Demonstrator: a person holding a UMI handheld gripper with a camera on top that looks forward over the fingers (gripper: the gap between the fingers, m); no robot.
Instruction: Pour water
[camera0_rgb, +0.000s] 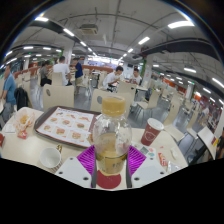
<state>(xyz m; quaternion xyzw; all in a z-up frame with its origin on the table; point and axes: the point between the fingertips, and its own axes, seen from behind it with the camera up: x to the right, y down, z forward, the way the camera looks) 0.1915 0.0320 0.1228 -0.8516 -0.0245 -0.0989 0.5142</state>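
gripper (110, 163): closed on the bottle, a pink pad at each side
bottle (111, 133): clear, upright between the fingers, yellowish liquid in the lower part
red cup (150, 132): on the table (185, 157), right of bottle, contents not visible
white bowl (50, 158): left of fingers
tray (64, 126): holds small pieces, beyond the bowl

No text legible — none anywhere.

Cookie tray (64, 126), red cup (151, 131), seated people (112, 77)
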